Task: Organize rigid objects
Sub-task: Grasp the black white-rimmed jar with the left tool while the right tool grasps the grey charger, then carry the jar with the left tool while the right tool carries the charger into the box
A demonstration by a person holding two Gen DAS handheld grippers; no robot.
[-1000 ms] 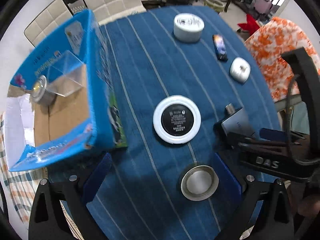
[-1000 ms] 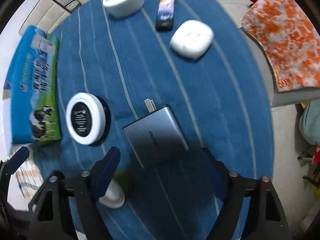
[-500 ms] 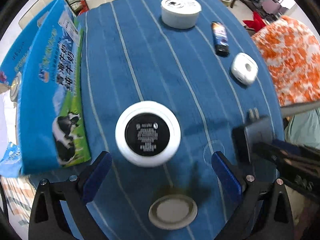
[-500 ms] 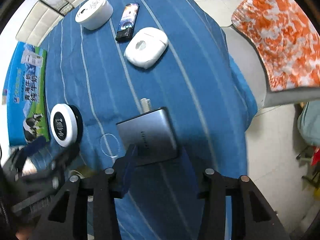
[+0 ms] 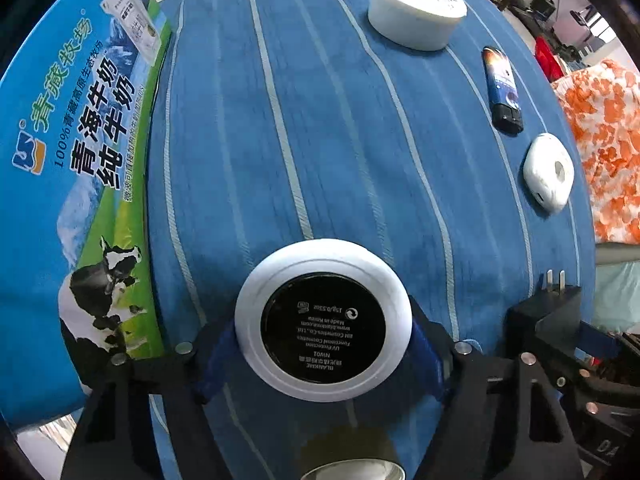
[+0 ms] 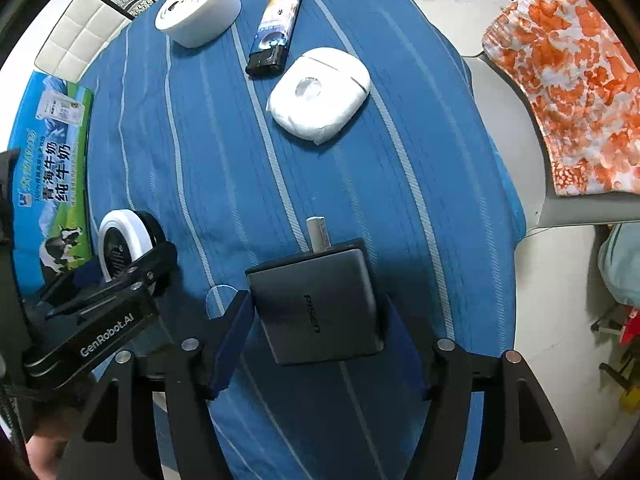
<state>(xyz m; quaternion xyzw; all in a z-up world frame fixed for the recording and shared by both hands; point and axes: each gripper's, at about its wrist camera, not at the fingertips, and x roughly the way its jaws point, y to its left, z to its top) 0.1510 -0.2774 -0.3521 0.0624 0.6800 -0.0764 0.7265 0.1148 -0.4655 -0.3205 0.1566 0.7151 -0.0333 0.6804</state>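
Round compact and grey charger, each set between a pair of fingers on the blue striped tabletop.

White-rimmed round compact: between the left gripper fingers, pads at both rims, closed in from the wide spread half a second ago. Grey charger: between the right gripper fingers, narrowly open, contact unclear; prongs face the far edge. Farther off: white earbud case, lighter, white jar toward the far edge. Milk carton box along the left edge. Metal tin at the near edge.
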